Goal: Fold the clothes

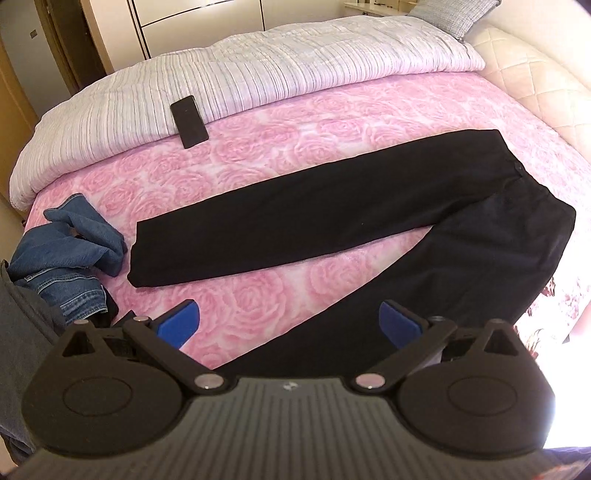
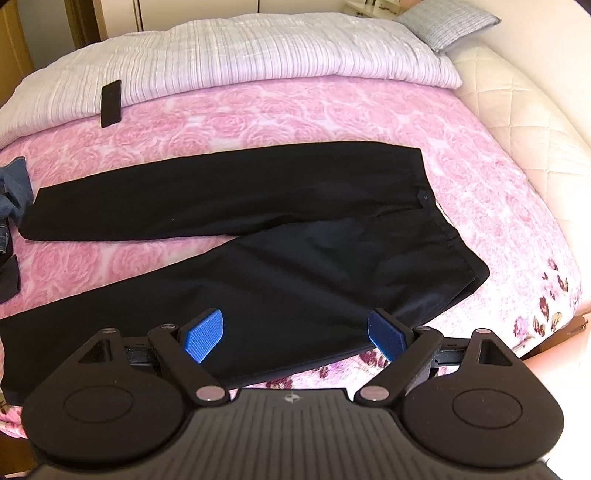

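Black trousers (image 1: 332, 218) lie flat on the pink rose bedspread (image 1: 258, 140), waistband to the right and the two legs spread apart in a V toward the left. In the right wrist view the trousers (image 2: 258, 206) fill the middle, with the near leg running under the gripper. My left gripper (image 1: 289, 306) hovers above the gap between the legs, jaws wide with nothing between the blue pads (image 1: 181, 321). My right gripper (image 2: 295, 315) hangs over the near leg close to the seat, also open and holding nothing.
Crumpled blue jeans (image 1: 70, 251) sit at the bed's left end. A dark phone (image 1: 188, 122) rests on the edge of the folded white striped duvet (image 1: 258, 70). A grey pillow (image 2: 447, 22) lies at the far right, beside the cream quilted bed frame (image 2: 524, 122).
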A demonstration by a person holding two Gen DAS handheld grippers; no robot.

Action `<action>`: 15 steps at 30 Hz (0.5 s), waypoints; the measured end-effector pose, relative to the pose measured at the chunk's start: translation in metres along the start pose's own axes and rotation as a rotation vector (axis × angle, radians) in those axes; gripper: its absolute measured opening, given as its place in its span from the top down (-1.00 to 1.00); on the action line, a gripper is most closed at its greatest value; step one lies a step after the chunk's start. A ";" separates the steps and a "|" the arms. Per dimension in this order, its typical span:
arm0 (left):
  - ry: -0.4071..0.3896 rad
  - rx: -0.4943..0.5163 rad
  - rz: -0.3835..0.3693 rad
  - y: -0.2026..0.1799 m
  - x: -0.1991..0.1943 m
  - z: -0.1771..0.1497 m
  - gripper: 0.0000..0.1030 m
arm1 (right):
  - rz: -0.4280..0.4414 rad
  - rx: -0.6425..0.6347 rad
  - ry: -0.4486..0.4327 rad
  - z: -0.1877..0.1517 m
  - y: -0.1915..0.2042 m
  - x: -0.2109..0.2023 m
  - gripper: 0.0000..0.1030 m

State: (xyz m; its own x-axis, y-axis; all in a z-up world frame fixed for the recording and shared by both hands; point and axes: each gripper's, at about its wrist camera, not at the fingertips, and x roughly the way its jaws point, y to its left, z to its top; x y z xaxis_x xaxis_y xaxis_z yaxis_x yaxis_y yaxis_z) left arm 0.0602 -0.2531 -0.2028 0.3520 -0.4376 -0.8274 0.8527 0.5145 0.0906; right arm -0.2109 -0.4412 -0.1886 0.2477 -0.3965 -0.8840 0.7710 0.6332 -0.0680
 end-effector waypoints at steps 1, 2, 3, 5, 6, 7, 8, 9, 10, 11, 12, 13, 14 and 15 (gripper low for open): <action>0.000 0.002 -0.001 0.000 0.000 0.000 -0.98 | 0.000 -0.001 0.003 -0.001 0.001 0.000 -0.71; 0.000 0.006 -0.001 0.000 0.000 -0.001 -0.98 | 0.001 -0.001 0.005 -0.002 0.003 0.001 -0.71; -0.001 0.009 0.000 0.001 0.000 -0.001 -0.98 | 0.001 -0.002 0.008 -0.002 0.004 0.002 -0.71; -0.003 0.015 0.005 0.001 0.000 -0.002 -0.98 | 0.003 -0.003 0.016 -0.004 0.006 0.003 -0.71; -0.002 0.017 0.006 0.001 0.001 -0.003 -0.98 | 0.003 -0.006 0.019 -0.004 0.007 0.005 -0.71; 0.000 0.018 0.007 0.001 0.002 -0.004 -0.98 | 0.003 -0.009 0.023 -0.005 0.009 0.006 -0.71; 0.003 0.019 0.007 0.002 0.002 -0.005 -0.98 | 0.002 -0.011 0.026 -0.006 0.011 0.007 -0.71; 0.006 0.019 0.007 0.003 0.003 -0.006 -0.98 | 0.001 -0.013 0.030 -0.006 0.012 0.008 -0.71; 0.009 0.020 0.008 0.003 0.004 -0.008 -0.98 | 0.000 -0.015 0.034 -0.007 0.013 0.010 -0.71; 0.011 0.022 0.009 0.004 0.006 -0.010 -0.98 | -0.001 -0.018 0.039 -0.007 0.015 0.011 -0.71; 0.013 0.025 0.010 0.004 0.007 -0.011 -0.98 | -0.002 -0.022 0.043 -0.008 0.015 0.013 -0.71; 0.016 0.030 0.012 0.004 0.009 -0.013 -0.98 | -0.004 -0.025 0.047 -0.008 0.016 0.015 -0.71; 0.018 0.034 0.014 0.003 0.010 -0.014 -0.98 | -0.005 -0.028 0.050 -0.009 0.017 0.016 -0.71; 0.020 0.038 0.016 0.003 0.012 -0.016 -0.98 | -0.006 -0.031 0.055 -0.009 0.017 0.018 -0.71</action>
State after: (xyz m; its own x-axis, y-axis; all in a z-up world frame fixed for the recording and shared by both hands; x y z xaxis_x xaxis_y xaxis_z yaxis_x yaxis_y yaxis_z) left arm 0.0607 -0.2451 -0.2214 0.3586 -0.4143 -0.8365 0.8612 0.4926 0.1252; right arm -0.1986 -0.4315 -0.2102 0.2099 -0.3641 -0.9074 0.7538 0.6514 -0.0869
